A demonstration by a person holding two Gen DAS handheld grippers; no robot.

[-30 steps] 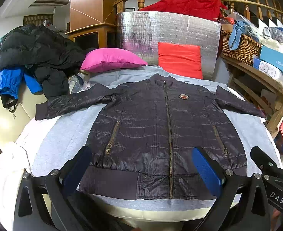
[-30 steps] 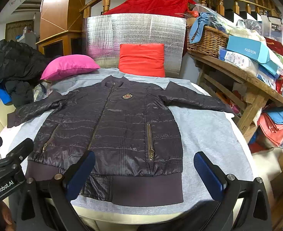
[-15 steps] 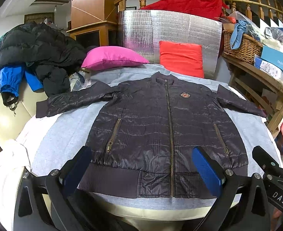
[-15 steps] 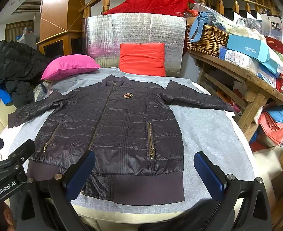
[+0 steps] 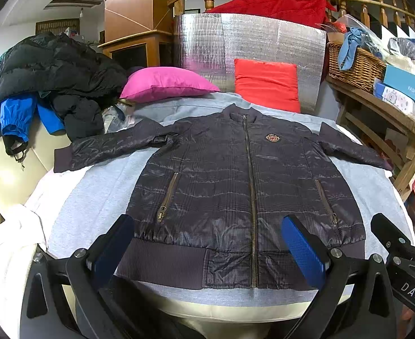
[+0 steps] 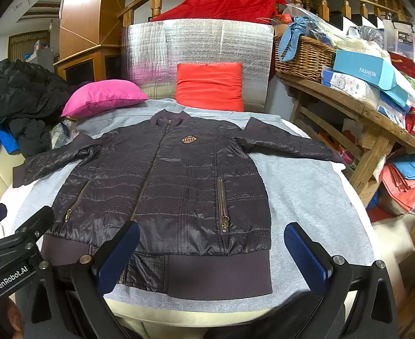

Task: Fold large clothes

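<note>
A dark quilted zip jacket (image 5: pixel 235 186) (image 6: pixel 168 186) lies flat and face up on a grey cloth (image 5: pixel 100 197) (image 6: pixel 306 197), both sleeves spread outward, zipper closed. My left gripper (image 5: pixel 207 243) hovers open near the hem, above the jacket's front edge, its blue pads (image 5: pixel 300 248) wide apart and holding nothing. My right gripper (image 6: pixel 211 251) is likewise open over the hem's right half, with nothing between its blue pads (image 6: pixel 303 254). Each gripper's black body shows at the edge of the other's view.
A pink pillow (image 5: pixel 165 83) and a red cushion (image 5: pixel 267 84) rest at the back against a silver panel (image 5: pixel 250 45). Dark and blue coats (image 5: pixel 38 79) pile at the left. A wooden shelf (image 6: pixel 357 107) with a basket and boxes stands at the right.
Both views have shifted slightly, so the jacket sits a little lower in the frames. The jacket itself has not moved and both grippers stay open.
</note>
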